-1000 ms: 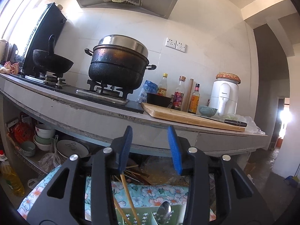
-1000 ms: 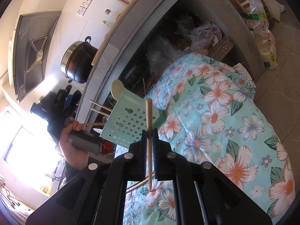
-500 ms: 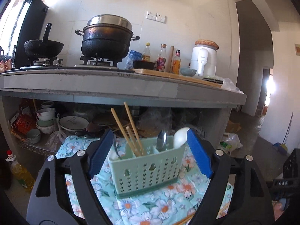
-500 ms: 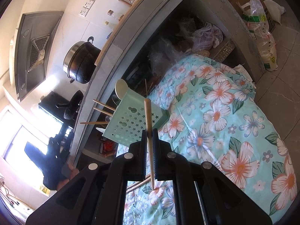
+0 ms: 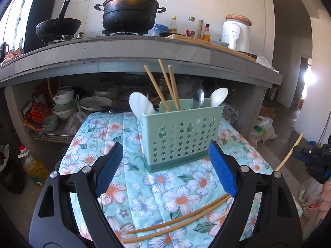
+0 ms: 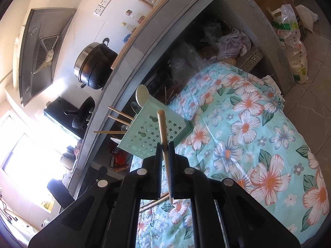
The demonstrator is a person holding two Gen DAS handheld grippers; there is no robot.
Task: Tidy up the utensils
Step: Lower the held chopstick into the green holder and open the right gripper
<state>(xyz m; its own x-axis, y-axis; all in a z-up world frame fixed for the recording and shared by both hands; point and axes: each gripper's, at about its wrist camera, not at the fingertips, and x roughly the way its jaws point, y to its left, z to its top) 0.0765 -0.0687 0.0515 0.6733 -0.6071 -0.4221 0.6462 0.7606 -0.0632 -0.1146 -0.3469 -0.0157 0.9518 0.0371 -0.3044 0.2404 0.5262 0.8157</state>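
**Utensil sorting: left hand-held gripper lowered toward loose chopsticks, right one clamped on a single chopstick**

Change since the earlier frames: a second ago the left wrist view looked across the kitchen counter at the black lidded pot [image 5: 130, 10], with the pale green perforated plastic utensil caddy [image 5: 182, 134] barely showing beneath the jaws. The view has since dropped and pulled back; the caddy now stands whole, upright on the floral turquoise cloth [image 5: 99, 132], beyond the blue pads. The jaws were narrow then and have since spread wide. The right wrist view is nearly unchanged; the hand and dark device seen at its left edge a second ago are gone from it.

Left hand-held gripper [image 5: 165, 167]: jaws spread wide and opening at this moment. Nothing lies between the pads and they touch nothing. Two loose wooden chopsticks [image 5: 175, 221] lie on the cloth just below and near the right-side pad, side by side.

Right hand-held gripper [image 6: 165, 150]: pads pressed together on one light wooden chopstick [image 6: 162, 128], pinched part-way along its length. The thick end points toward the caddy [image 6: 149, 134]; the thin end sticks out behind the pads. In the left wrist view this chopstick [image 5: 289, 153] appears at the far right, clear of the cloth.

Caddy contents: three wooden chopsticks [image 5: 165, 84] leaning left, two white plastic spoons [image 5: 218, 96], and one metal spoon [image 5: 198, 100].
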